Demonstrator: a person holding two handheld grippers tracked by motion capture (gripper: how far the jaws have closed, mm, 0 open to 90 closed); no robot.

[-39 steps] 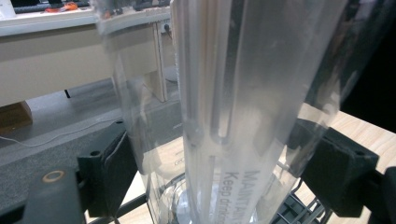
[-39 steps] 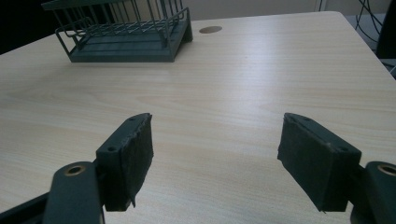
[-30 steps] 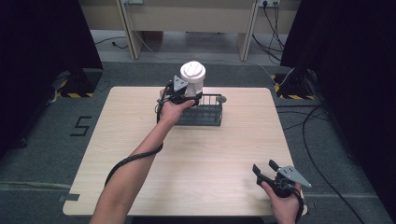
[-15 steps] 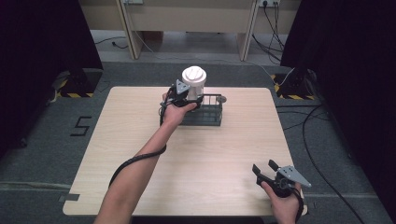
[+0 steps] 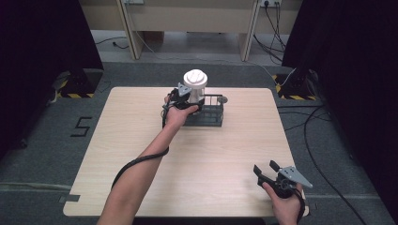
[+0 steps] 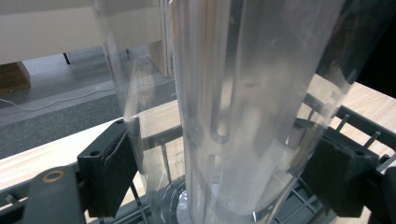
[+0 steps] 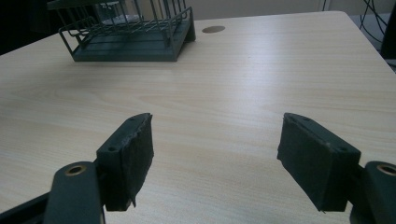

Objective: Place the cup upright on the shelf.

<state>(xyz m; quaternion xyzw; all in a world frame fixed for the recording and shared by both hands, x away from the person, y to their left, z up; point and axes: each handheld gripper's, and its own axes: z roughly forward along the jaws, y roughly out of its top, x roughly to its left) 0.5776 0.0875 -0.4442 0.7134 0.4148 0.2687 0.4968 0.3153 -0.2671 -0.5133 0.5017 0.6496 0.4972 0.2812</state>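
Clear plastic with a white lid: from the high view, the container (image 5: 195, 88) stands in the left end of the dark wire rack (image 5: 210, 113), near the far edge of the wooden table (image 5: 141, 126). The left gripper (image 5: 182, 97) is clamped on its side. The right gripper (image 5: 268, 169) hovers at the near right corner, jaws apart.

In the left gripper view, both pads (image 6: 109, 168) press the transparent wall (image 6: 243, 107).

In the right gripper view, the open pads (image 7: 128, 156) frame bare wood, the rack (image 7: 130, 35) well apart.
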